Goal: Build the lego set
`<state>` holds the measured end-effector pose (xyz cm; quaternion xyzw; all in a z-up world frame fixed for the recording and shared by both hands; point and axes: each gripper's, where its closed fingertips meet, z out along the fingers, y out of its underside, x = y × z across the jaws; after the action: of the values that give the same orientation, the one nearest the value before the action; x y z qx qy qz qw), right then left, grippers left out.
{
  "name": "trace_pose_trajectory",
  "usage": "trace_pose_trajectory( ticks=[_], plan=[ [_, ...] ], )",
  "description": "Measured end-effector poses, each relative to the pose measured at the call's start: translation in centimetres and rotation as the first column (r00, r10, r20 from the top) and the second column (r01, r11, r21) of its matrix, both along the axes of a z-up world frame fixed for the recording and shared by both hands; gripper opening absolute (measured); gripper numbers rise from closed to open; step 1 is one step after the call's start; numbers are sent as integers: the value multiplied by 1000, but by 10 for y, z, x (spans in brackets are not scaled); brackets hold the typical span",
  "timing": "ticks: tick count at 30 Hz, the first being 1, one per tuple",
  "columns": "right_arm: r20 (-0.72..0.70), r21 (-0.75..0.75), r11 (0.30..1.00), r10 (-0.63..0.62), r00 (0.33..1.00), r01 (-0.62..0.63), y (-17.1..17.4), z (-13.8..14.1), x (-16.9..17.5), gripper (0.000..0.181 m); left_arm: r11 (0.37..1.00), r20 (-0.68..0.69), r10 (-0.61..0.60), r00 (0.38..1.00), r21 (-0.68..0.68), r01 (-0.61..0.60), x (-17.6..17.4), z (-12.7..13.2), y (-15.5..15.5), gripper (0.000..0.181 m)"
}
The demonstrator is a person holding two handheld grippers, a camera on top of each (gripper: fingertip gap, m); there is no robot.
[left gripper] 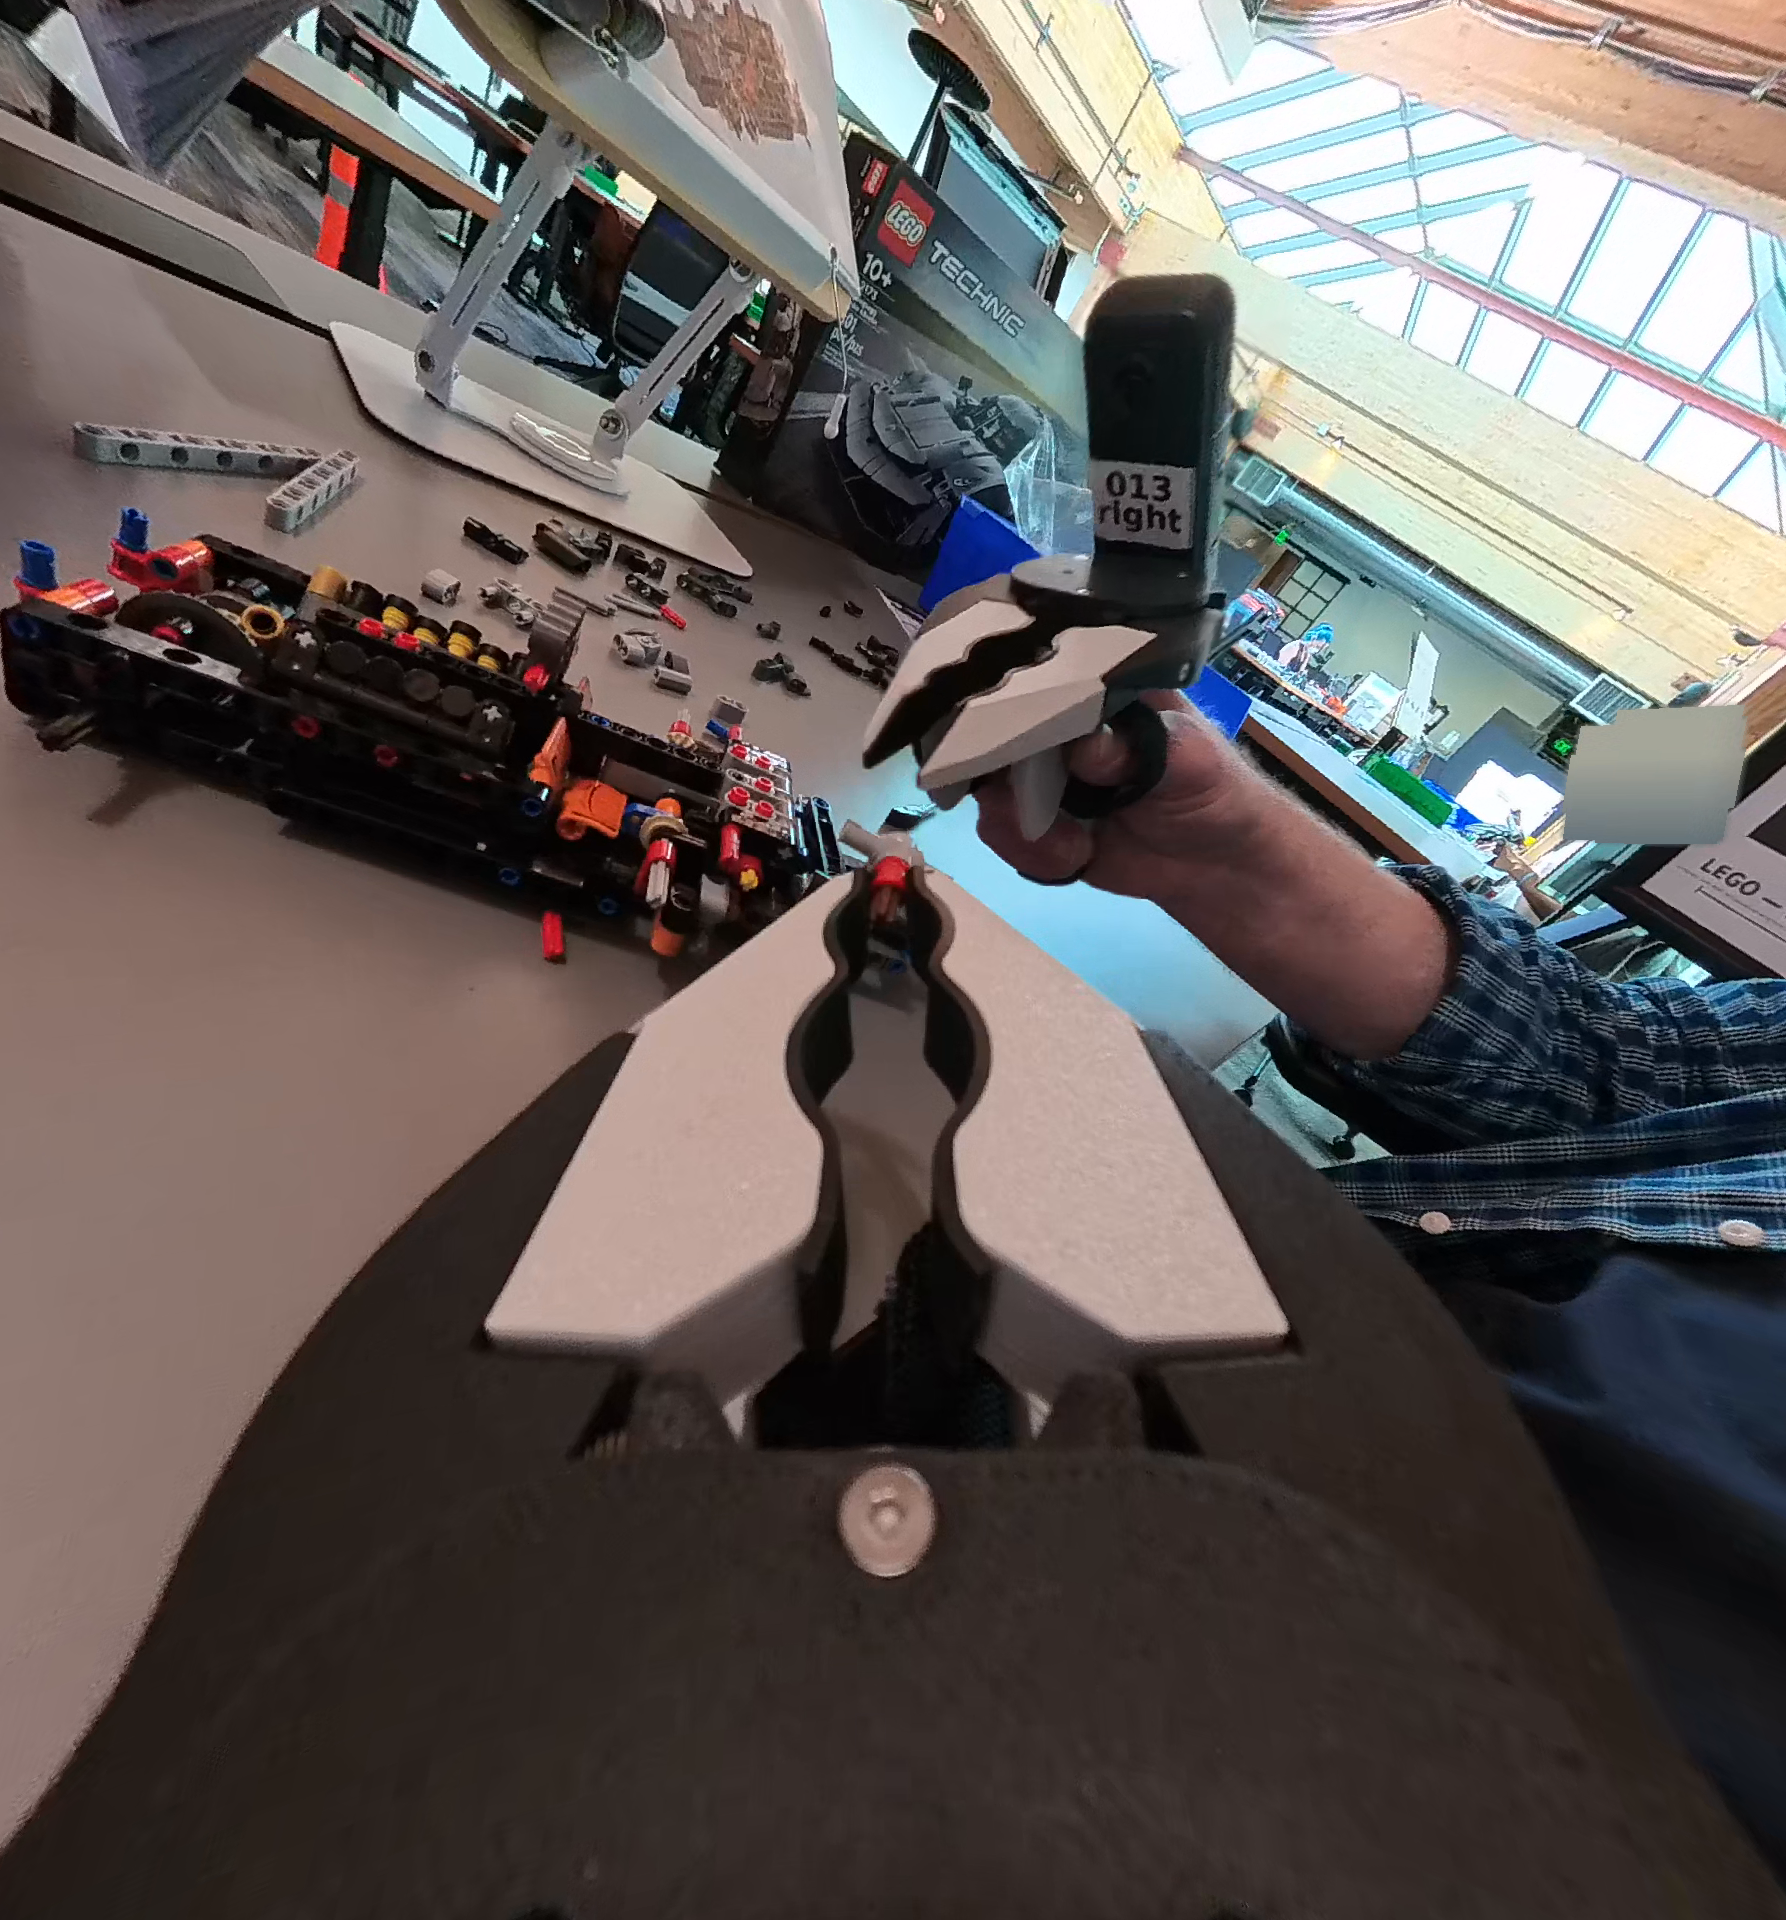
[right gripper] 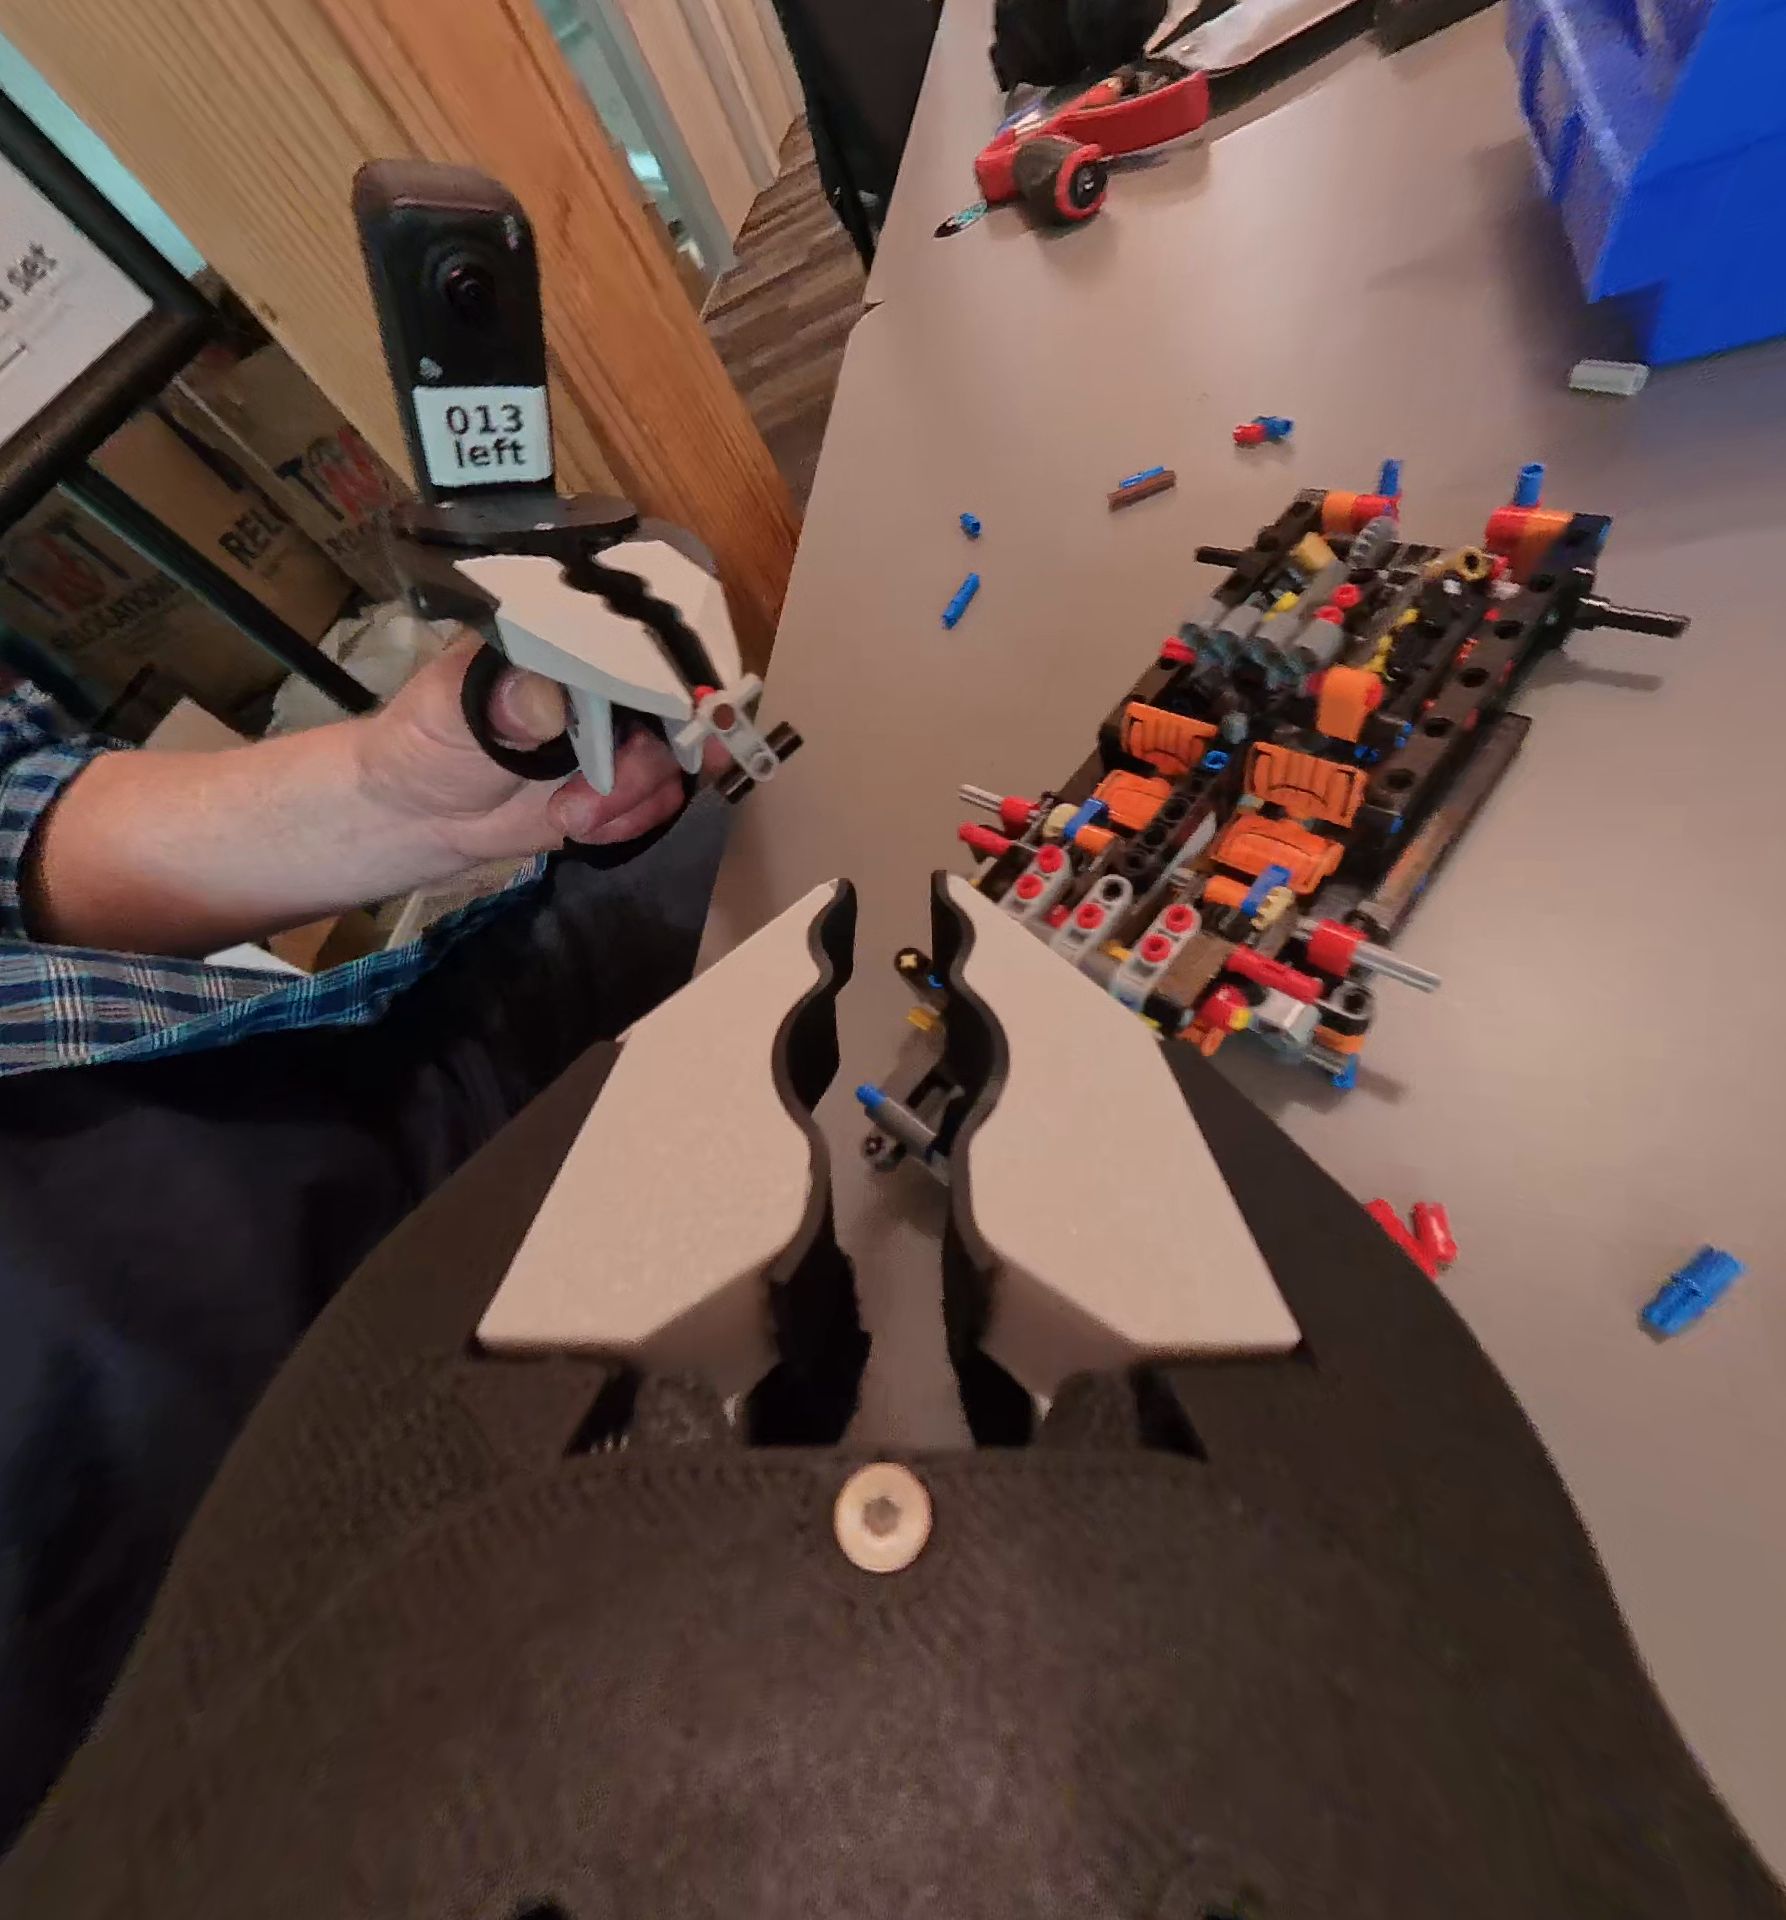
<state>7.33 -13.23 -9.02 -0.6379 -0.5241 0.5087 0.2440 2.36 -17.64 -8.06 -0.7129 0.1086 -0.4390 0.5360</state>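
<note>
I hold the left gripper [right gripper: 728, 722] raised off the table, its jaws clamped at the tips on a small light-grey connector [right gripper: 731, 724] with a red pin in it; lifting it this way keeps the piece visible to both cameras. The right gripper [right gripper: 891, 899] hovers nearby with its jaws slightly apart and nothing between them, presumably free to take or steady the part. Directly beneath it, on the grey table [right gripper: 1076, 312], lies a small dark sub-assembly [right gripper: 910, 1117] with a blue pin. Just beyond sits the main build, a long black chassis [right gripper: 1315, 790] with orange seats and red pins (flat on the table, untouched by either tool). Loose blue pins [right gripper: 960, 600] lie scattered around it. Farther off, the set's box [left gripper: 930, 343] stands behind a white stand [left gripper: 515, 416].
</note>
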Motion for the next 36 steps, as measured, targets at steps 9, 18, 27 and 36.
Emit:
trace_pose_trajectory(
  ticks=[9,18,27,36],
  plan=[
    [59,117,976,179,982,-185,-54,-1,-16,10,1000,12,-22,1000,-1,22,9,2,-2,6],
    [-23,9,1000,10,1000,-10,-8,12,-2,6,1000,-65,4,998,-11,-5,8,-7,1,5],
    [-11,-53,996,-71,997,70,18,1,7,6,999,-215,51,975,18,-48,6,-18,6,6],
    [12,-5,1000,10,1000,-10,-3,-1,-1,9,999,-161,45,986,15,-43,4,-14,7,6]
  ],
)
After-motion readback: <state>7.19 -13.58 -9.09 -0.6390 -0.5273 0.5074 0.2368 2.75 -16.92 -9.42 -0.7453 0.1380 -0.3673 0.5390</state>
